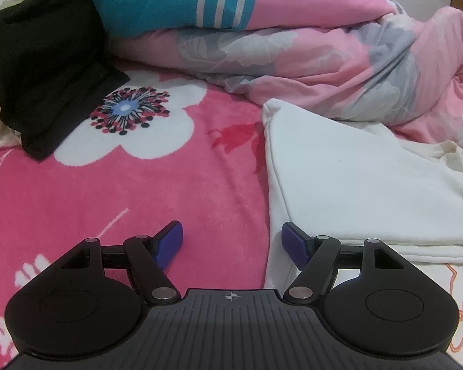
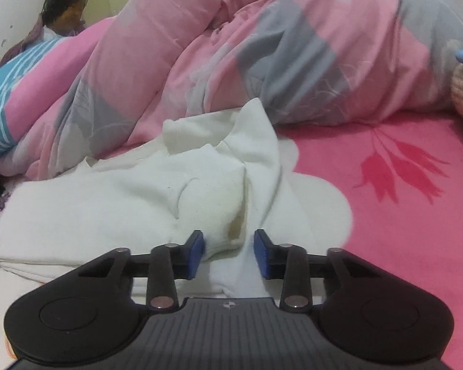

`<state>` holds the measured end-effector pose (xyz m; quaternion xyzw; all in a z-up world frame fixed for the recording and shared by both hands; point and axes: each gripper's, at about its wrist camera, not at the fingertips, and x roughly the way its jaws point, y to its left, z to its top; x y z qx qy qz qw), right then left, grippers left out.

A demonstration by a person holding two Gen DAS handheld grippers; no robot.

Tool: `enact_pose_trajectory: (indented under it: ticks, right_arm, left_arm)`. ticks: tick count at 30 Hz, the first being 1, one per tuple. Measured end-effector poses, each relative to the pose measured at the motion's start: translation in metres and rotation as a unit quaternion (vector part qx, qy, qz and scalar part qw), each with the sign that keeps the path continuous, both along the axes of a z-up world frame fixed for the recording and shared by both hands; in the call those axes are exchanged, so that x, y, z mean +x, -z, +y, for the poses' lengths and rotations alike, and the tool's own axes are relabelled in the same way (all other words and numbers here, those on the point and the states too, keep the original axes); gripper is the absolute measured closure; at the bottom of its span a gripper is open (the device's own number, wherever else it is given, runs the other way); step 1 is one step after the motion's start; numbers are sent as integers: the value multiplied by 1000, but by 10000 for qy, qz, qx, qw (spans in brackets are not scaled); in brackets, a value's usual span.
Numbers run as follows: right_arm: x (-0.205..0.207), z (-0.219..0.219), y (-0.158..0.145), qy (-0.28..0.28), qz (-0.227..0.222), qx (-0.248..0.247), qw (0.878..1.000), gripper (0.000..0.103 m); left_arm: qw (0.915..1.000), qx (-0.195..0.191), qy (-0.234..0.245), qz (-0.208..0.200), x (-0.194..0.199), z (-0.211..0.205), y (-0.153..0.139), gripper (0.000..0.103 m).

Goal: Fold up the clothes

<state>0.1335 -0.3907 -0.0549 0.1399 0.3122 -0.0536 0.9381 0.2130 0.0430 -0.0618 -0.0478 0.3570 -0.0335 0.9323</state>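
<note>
Fingers on the left gripper (image 1: 231, 243) are spread wide, holding nothing, parked at the white sweatshirt's (image 1: 355, 185) folded edge toward 3 o'clock. Right gripper (image 2: 229, 254) is half-open, its 2 pads straddling a bunched sleeve (image 2: 256, 154) without pinching (probably lining up a grab). Sweatshirt lies partly folded on the pink floral blanket (image 1: 123, 200), duvet (image 2: 293, 46) heaped at 12.

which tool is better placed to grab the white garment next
Right. The right tool is open with a bunched fold of the white cotton garment between its fingers; the left tool is open mostly over the pink floral fleece blanket.
</note>
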Motion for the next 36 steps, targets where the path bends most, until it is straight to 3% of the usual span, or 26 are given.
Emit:
enact_pose_trajectory:
  ticks: [4,7,8,9,11,15,21,23,25,26,27,31,33,36]
  right_arm:
    - [6,-2,-15,9,-154,192,9997,69]
    - [21,0,-5,-16,108,277,9996,68]
    - [26,2,1,-40,216,282,9994,71]
    - [28,3,4,-57,274,253,9993,92]
    - [24,6,4,-56,236,170,9996,100]
    - [4,5,-11,-31,-13,217,9998,100]
    - [12,1,3,55,363,239,9990,98]
    - [11,7,-12,196,308,-59,9993,90]
    - [10,17,-30,326,217,-478,9981,88]
    - [13,28,-40,250,144,-735,9969,88]
    - [18,42,-51,49,64,-908,9958,88]
    - [66,137,-83,-1427,-152,-1189,9825,86]
    - [96,188,-88,-2129,-137,-1331,9679,75]
    - [137,236,-73,-2525,284,-1661,9528,62]
  left_arm:
    - [9998,-159,86,-84,-3,3,-6,32]
    - [9997,-187,135,-10,0,-1,-2,32]
    - [9997,-182,147,40,1,-2,0,32]
    - [9997,-202,138,80,2,-2,1,32]
    - [9994,-284,138,116,1,1,0,34]
    - [9982,-584,142,35,-4,14,-8,34]
    - [9964,-833,180,21,15,14,-4,34]
    - [9951,-945,250,111,22,13,3,38]
    - [9936,-1080,326,55,23,13,7,43]
    - [9927,-1147,364,23,24,14,9,51]
    - [9913,-1253,407,-20,24,15,11,53]
    - [9861,-1610,399,-128,22,21,19,60]
    - [9844,-1695,406,-222,20,22,23,60]
    - [9858,-1604,417,-279,18,19,22,61]
